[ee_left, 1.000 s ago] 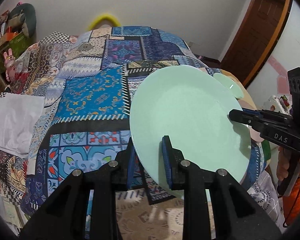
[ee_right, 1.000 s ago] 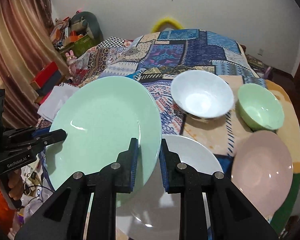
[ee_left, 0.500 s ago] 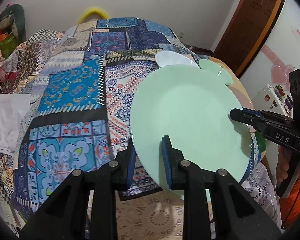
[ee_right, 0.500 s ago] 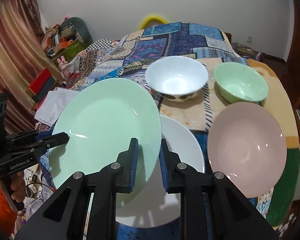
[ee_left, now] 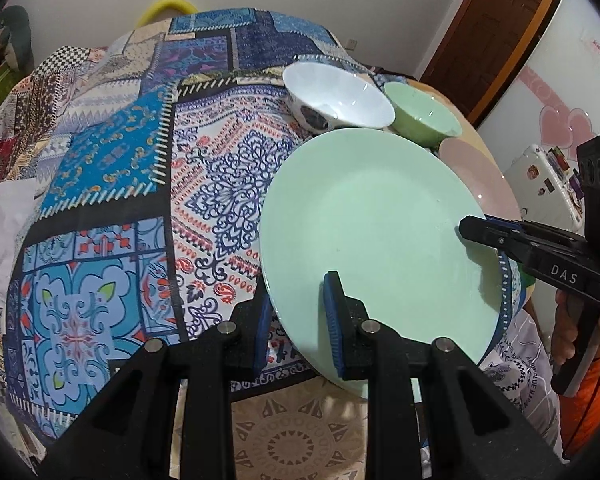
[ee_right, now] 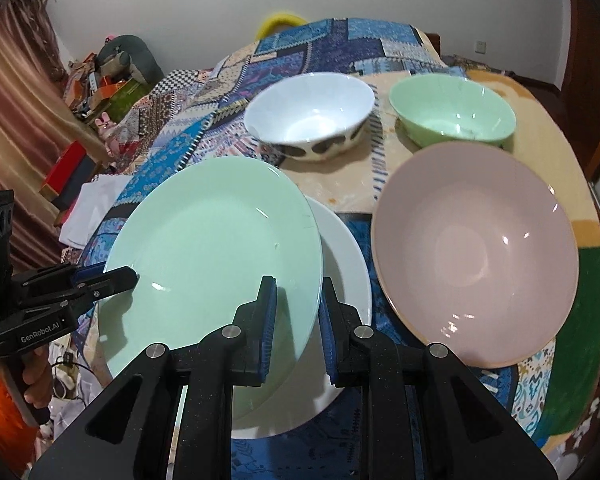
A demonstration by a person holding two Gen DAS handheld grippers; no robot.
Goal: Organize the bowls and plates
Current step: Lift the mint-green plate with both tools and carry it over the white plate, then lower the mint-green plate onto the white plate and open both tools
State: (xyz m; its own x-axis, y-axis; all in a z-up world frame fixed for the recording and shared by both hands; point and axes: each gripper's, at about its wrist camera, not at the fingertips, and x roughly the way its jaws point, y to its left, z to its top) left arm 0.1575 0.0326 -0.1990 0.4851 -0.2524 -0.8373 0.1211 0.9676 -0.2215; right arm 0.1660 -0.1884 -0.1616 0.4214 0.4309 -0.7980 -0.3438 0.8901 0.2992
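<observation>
A mint green plate [ee_left: 372, 232] [ee_right: 216, 252] hangs tilted above the table, held at opposite rims. My left gripper [ee_left: 298, 318] is shut on its near-left rim and also shows in the right wrist view [ee_right: 104, 278]. My right gripper [ee_right: 296, 320] is shut on its right rim and shows in the left wrist view [ee_left: 480, 232]. Under the green plate lies a white plate [ee_right: 344, 256]. A pink plate [ee_right: 476, 256] lies to the right. A white bowl [ee_right: 308, 120] and a green bowl [ee_right: 452, 112] stand behind.
The round table [ee_right: 540, 128] carries a patchwork cloth [ee_left: 112, 184] over its left and far parts. A white folded cloth [ee_left: 0, 232] lies at the far left. A brown door [ee_left: 496, 28] and a small fridge [ee_left: 548, 184] stand to the right.
Both grippers have carried the green plate to the right, over the white plate. The bowls and the pink plate now show closer in both views.
</observation>
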